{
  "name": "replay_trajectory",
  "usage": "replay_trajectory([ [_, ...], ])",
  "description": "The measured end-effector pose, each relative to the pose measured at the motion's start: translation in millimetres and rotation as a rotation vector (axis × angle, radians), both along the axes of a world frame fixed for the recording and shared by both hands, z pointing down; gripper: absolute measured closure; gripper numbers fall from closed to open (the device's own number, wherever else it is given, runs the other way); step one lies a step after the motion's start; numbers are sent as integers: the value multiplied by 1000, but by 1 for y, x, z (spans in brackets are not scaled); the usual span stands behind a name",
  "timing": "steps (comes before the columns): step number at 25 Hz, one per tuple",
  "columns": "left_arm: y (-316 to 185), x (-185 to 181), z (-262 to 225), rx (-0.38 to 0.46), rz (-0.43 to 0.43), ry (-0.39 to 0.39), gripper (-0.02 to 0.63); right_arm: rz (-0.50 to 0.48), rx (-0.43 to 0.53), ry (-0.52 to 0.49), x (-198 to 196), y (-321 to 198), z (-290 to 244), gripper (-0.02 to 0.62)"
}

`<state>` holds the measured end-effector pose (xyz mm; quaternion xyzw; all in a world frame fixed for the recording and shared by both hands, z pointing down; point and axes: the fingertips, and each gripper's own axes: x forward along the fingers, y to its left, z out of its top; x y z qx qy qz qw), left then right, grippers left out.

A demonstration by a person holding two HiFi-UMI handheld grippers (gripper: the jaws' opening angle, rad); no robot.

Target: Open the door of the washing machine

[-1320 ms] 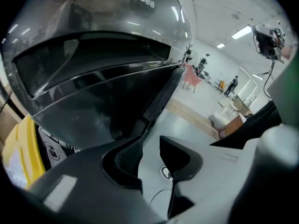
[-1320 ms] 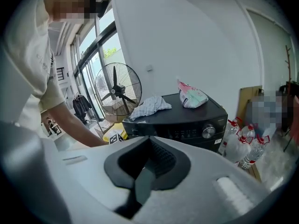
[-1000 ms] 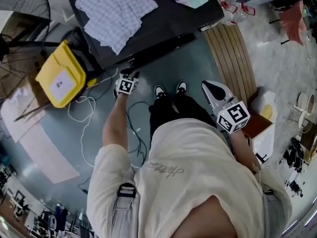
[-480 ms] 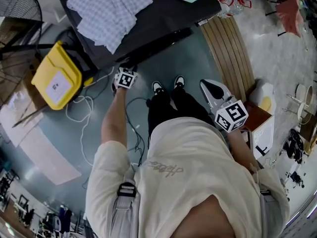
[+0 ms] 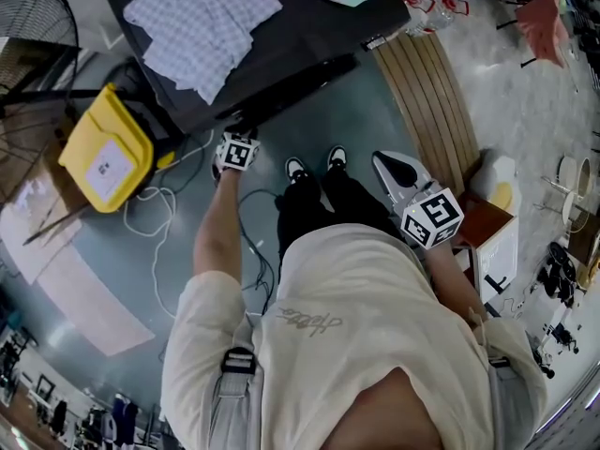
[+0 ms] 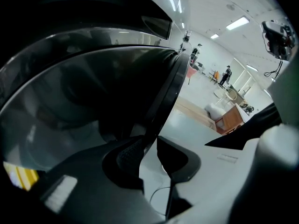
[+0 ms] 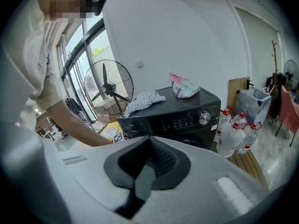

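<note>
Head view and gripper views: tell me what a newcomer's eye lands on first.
The black washing machine fills the head view's top, with a checked cloth on its lid and a bright yellow box on the floor to its left. In the left gripper view, the left gripper has just been closing its jaws, with the dark door rim between them.

The washing machine (image 5: 309, 36) is black, the cloth (image 5: 202, 26) pale checked, the bin (image 5: 103, 148) yellow.
</note>
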<state>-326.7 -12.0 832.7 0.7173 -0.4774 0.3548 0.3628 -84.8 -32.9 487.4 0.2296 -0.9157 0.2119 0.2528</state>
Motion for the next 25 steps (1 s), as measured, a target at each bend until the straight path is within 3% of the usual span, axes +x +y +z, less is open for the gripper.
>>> replay_trajectory([
  [2, -4, 0, -4, 15, -11, 0, 514, 8, -1, -5, 0, -2, 1, 594],
  [8, 28, 19, 17, -64, -5, 48, 509, 14, 18, 3, 4, 5, 3, 594],
  [11, 20, 28, -4, 22, -41, 33, 502, 25, 10, -3, 10, 8, 2, 594],
  [14, 26, 39, -8, 58, -103, 30, 500, 65, -26, -33, 16, 8, 3, 594],
  [25, 61, 103, -5, 12, -103, 22, 515, 94, -37, -50, 47, 15, 14, 594],
])
